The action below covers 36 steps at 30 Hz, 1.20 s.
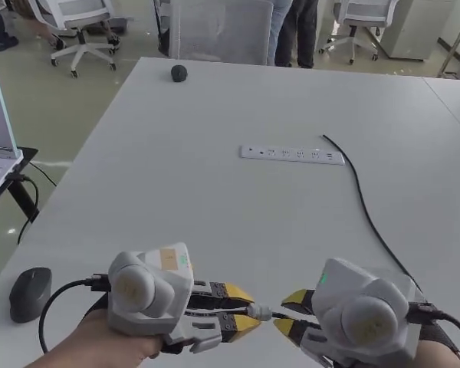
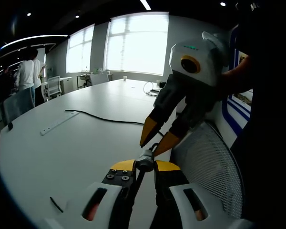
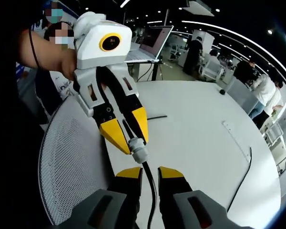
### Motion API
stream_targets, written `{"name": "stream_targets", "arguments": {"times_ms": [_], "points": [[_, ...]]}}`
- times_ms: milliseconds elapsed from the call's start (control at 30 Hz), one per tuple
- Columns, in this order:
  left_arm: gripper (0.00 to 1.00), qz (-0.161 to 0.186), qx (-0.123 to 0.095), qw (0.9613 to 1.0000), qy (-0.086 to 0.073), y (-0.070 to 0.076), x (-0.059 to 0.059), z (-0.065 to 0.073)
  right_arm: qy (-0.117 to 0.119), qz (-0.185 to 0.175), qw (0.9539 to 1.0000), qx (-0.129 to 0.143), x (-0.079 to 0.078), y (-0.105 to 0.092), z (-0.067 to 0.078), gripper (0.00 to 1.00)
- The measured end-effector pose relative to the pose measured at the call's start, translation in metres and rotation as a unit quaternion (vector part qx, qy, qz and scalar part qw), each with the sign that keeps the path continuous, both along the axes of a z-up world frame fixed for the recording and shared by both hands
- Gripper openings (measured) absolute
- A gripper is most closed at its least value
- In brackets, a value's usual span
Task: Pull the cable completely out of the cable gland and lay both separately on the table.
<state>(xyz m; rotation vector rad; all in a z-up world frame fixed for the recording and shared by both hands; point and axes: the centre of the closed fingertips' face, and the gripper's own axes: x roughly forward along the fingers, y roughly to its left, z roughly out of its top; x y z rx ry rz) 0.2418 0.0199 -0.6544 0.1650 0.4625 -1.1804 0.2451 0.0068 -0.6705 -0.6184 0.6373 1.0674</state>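
A small grey cable gland (image 1: 258, 312) hangs just above the near edge of the white table (image 1: 238, 215). My left gripper (image 1: 245, 310) is shut on it and points right. In the left gripper view the gland (image 2: 144, 160) sits between my yellow jaw tips. The thin black cable (image 3: 150, 188) leaves the gland (image 3: 137, 147) and runs between the jaws of my right gripper (image 3: 150, 172). Those jaws stand narrowly apart, with a gap on both sides of the cable. The right gripper (image 1: 289, 313) faces left, close to the gland.
A white power strip (image 1: 291, 154) lies mid-table, with a black cord (image 1: 364, 203) running to the right edge. A mouse (image 1: 29, 294) sits at the near left and a dark round object (image 1: 179, 73) at the far end. A mesh chair back (image 2: 205, 162) is below the grippers.
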Motion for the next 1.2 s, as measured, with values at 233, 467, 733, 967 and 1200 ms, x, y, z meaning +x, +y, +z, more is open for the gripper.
{"name": "stream_targets", "arguments": {"times_ms": [233, 467, 733, 967, 1200], "points": [[0.15, 0.000, -0.001, 1.0000, 0.001, 0.000, 0.001, 0.000, -0.009, 0.016, 0.9998, -0.010, -0.001, 0.002, -0.003, 0.01], [0.15, 0.001, -0.003, 1.0000, 0.000, -0.001, 0.003, 0.001, -0.010, 0.014, 0.9998, -0.005, 0.000, 0.001, -0.003, 0.00], [0.15, -0.001, -0.002, 1.0000, -0.004, 0.000, 0.007, 0.002, 0.003, 0.000, 1.0000, -0.006, 0.005, -0.005, -0.006, 0.00], [0.15, 0.002, -0.004, 1.0000, -0.007, 0.005, 0.010, 0.004, 0.020, -0.022, 0.9996, 0.004, 0.010, -0.016, -0.011, 0.00], [0.15, 0.001, -0.004, 1.0000, -0.008, 0.005, 0.010, 0.004, 0.034, -0.041, 0.9986, 0.006, 0.012, -0.026, -0.017, 0.00]]}}
